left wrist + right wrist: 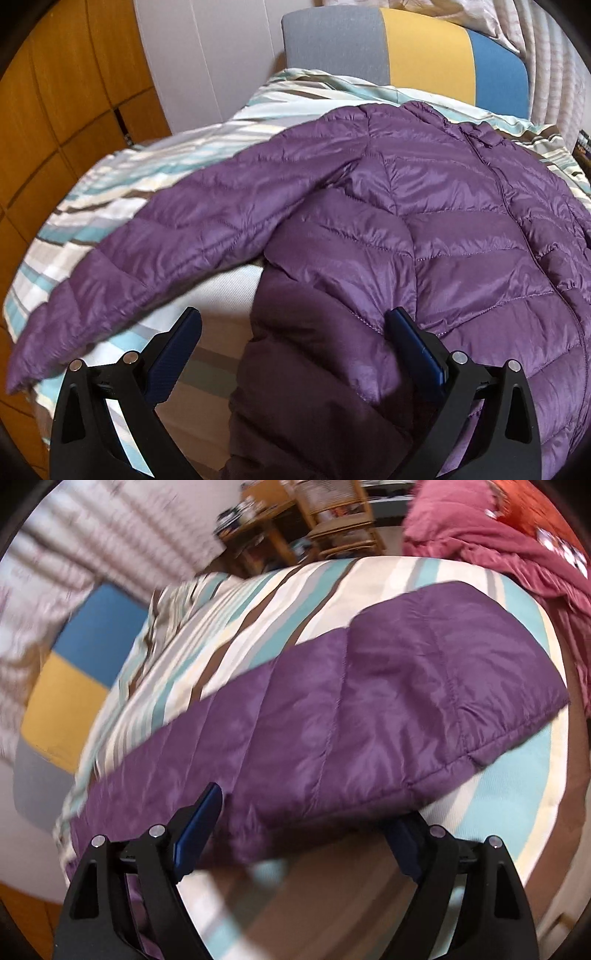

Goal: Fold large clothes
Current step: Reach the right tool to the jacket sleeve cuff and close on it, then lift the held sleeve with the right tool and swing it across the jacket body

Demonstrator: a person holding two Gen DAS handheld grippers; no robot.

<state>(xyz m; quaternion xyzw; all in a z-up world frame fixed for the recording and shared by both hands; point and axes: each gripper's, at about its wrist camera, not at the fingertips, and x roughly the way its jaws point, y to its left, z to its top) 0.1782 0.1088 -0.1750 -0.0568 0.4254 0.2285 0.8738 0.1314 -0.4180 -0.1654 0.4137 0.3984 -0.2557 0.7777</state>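
a purple quilted down jacket (424,229) is lying front-up on a bed covered by a striped sheet of teal, cream, grey and brown (122,184), its zip running down the middle and its collar pointing toward the grey, yellow and blue padded headboard (406,55). one long purple sleeve (177,236) is stretching away from the jacket's body across the sheet, on the side nearer the orange wooden wardrobe (55,110).

the left gripper (293,328) is hovering at the jacket's lower side edge with its fingers spread wide, one blue-padded finger (413,343) lying against the fabric and the other over the sheet; nothing is being pinched.

the right gripper (308,812) is sitting by the jacket's other sleeve (351,701), which is lying flat over the sheet. its fingers are spread too, with the sleeve's edge seemingly just above them, though the blur is making contact hard to judge. beyond the jacket, a crumpled pink-red garment (498,542) is lying at the bed's far edge.
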